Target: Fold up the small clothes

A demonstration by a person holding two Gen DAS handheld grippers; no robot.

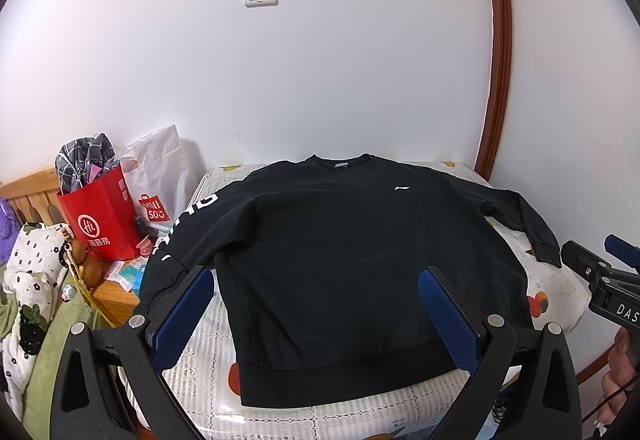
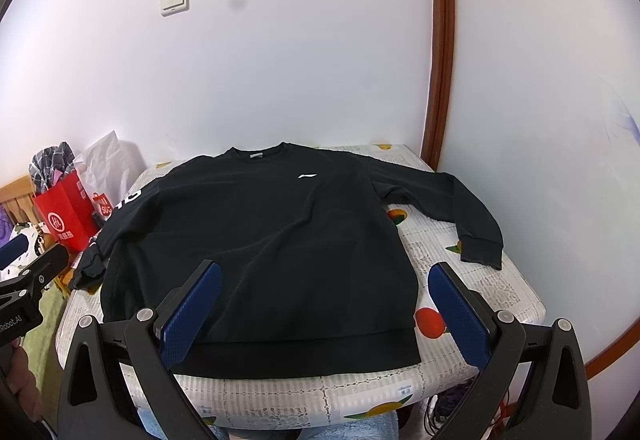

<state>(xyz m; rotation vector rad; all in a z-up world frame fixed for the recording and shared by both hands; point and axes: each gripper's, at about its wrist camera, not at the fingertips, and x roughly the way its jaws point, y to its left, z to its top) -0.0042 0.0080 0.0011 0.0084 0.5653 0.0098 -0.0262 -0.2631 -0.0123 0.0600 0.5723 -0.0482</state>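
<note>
A black sweatshirt [image 1: 340,260] lies face up and spread flat on the table [image 2: 480,280], which carries a lace-and-fruit printed cover; the collar points toward the wall, the hem toward the camera, both sleeves fanned out to the sides. Spread this way, every edge is reachable, so folding looks not yet begun.

The left tongs [image 1: 316,320] hover above the hem with the blue pads wide apart and nothing between them. The right tongs [image 2: 324,312] hang likewise over the hem, gaping and empty. Both seem poised to pick a starting edge, probably a sleeve or hem corner.

On the sweatshirt's chest sits a small white swoosh-like logo [image 2: 307,175]; white letters run down one sleeve, only partly readable. Left of the sweatshirt stand a red paper bag [image 1: 100,224] with Chinese characters and a white bag [image 1: 154,199] reading "MINISO".
</note>
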